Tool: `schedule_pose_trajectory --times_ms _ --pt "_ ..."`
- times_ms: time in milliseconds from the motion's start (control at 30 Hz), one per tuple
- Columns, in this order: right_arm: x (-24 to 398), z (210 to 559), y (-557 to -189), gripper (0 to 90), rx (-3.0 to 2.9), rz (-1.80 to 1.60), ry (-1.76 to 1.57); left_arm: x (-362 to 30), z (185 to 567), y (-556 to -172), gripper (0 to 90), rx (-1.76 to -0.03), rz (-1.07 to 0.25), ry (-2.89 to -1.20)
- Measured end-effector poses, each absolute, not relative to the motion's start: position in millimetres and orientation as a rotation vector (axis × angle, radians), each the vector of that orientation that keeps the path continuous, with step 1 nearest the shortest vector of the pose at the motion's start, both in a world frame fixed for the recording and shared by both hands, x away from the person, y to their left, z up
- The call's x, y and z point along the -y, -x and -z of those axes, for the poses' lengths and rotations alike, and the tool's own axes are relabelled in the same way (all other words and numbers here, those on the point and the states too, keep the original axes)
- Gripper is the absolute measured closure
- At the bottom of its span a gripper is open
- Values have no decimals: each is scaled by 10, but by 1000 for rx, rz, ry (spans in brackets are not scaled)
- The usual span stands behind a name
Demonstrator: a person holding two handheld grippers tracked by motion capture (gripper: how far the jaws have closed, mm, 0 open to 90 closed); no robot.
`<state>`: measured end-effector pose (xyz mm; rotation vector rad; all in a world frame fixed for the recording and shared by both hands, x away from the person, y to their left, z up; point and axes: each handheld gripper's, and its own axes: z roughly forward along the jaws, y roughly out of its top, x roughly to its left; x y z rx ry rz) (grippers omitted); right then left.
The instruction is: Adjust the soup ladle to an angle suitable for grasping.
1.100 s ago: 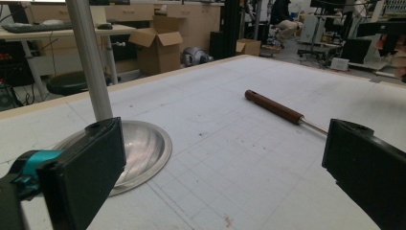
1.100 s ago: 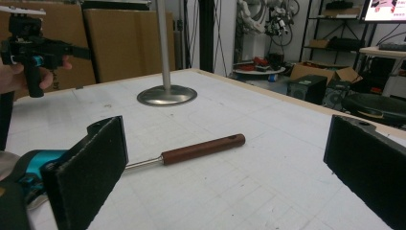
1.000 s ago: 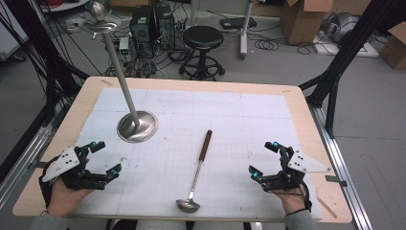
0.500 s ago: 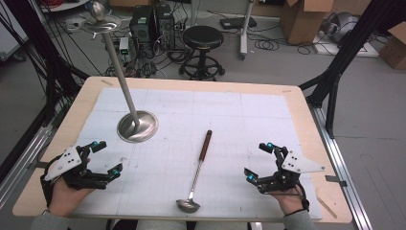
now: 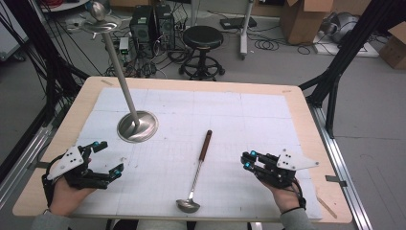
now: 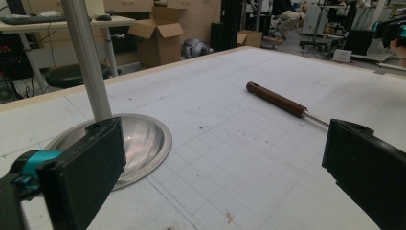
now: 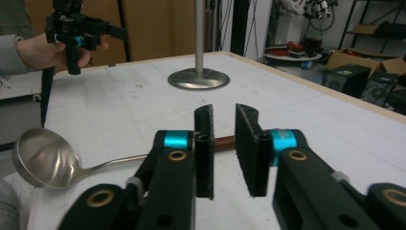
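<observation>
Ladle (image 5: pixel 196 175): a long, stiff metal piece, probably light, with a slippery polished bowl and shaft and a brown handle (image 6: pixel 276 100) that should give the surest hold; take it there, or on the shaft just below. It lies flat on the table (image 5: pixel 306 120) between your 2 grippers, touching neither. Right gripper (image 7: pixel 224 151): jaws have just been closing and now stand nearly together with nothing between them, the handle passing beyond their tips. Left gripper (image 5: pixel 107 159): jaws spread wide and empty, the ladle well off to their right, the stand (image 6: pixel 124 143) just ahead of the left jaw
</observation>
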<state>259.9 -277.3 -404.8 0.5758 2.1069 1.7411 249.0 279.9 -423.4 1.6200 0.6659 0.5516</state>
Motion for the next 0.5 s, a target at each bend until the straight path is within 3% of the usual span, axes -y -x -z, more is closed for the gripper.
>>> schedule_pose_trajectory --times_ms 100,500 --pt "2729 4052 -2614 898 -2131 -1724 -570 -2800 4236 -2494 17 -665 -552 -1626" --pt "2439 4098 -2735 899 -2310 -1698 -577 -2792 4246 -2498 17 -668 -553 -1635"
